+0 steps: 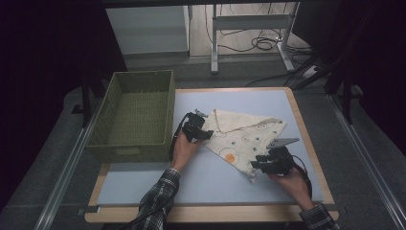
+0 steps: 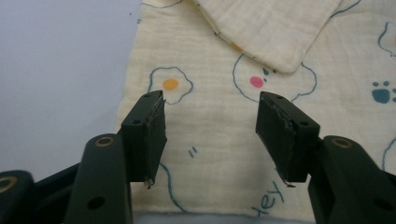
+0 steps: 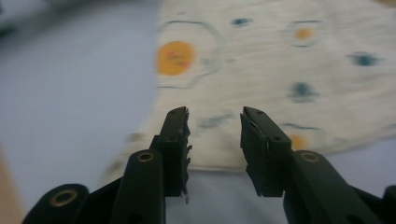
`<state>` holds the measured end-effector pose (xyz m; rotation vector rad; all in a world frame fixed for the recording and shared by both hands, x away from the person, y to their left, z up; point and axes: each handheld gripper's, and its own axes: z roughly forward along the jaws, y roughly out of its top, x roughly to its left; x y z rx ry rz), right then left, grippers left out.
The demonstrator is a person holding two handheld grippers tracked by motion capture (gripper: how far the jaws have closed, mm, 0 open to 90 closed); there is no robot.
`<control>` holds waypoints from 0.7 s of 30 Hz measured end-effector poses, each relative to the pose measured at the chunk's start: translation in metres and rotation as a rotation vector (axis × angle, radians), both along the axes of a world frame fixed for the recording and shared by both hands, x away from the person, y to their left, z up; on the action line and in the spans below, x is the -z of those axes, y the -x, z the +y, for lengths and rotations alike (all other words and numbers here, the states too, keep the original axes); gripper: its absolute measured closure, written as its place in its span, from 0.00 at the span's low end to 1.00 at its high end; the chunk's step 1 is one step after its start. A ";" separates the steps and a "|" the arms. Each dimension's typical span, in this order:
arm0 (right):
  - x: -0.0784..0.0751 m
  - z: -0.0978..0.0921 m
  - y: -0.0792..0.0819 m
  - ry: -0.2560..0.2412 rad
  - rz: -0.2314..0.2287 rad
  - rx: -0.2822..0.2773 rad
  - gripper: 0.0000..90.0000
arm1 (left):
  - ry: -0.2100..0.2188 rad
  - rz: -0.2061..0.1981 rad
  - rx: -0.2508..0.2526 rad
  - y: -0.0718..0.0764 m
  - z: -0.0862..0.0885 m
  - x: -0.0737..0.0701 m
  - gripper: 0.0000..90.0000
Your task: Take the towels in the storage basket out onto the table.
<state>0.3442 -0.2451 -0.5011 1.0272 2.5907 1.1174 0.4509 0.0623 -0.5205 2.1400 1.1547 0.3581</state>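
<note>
Lying on pale blue mat (image 1: 201,177), patterned cloth (image 1: 242,136) beside green basket (image 1: 136,115).

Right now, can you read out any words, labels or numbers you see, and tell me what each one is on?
"ey": blue handwritten letters printed on the cream cloth, near its bottom edge in the left gripper view; the word's start is hidden behind a jaw.
The basket and both grippers show no readable text.

My left gripper (image 1: 200,125) sits mid frame, jaws wide apart, nothing between them. My right gripper (image 1: 266,163) sits lower right, jaws partly apart, pointing left. Left hand (image 1: 184,148) and right hand (image 1: 293,181) hold them; both forearms come from bottom edge.
</note>
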 end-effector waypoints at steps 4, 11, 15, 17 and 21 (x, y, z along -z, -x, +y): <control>0.007 0.019 0.014 0.022 0.010 -0.066 0.62 | 0.015 -0.013 0.013 0.005 0.000 -0.001 0.44; 0.016 0.022 0.026 0.144 -0.082 -0.059 0.94 | 0.021 -0.032 0.044 0.020 -0.002 -0.007 0.43; 0.013 0.004 0.033 0.144 -0.081 -0.037 0.94 | 0.040 -0.040 0.056 0.031 -0.001 -0.011 0.46; 0.012 -0.009 0.037 0.140 -0.078 -0.018 0.94 | 0.042 -0.043 0.065 0.038 -0.001 -0.012 0.47; 0.012 -0.032 0.044 0.134 -0.069 0.015 0.94 | 0.016 -0.044 0.078 0.051 -0.001 -0.009 0.51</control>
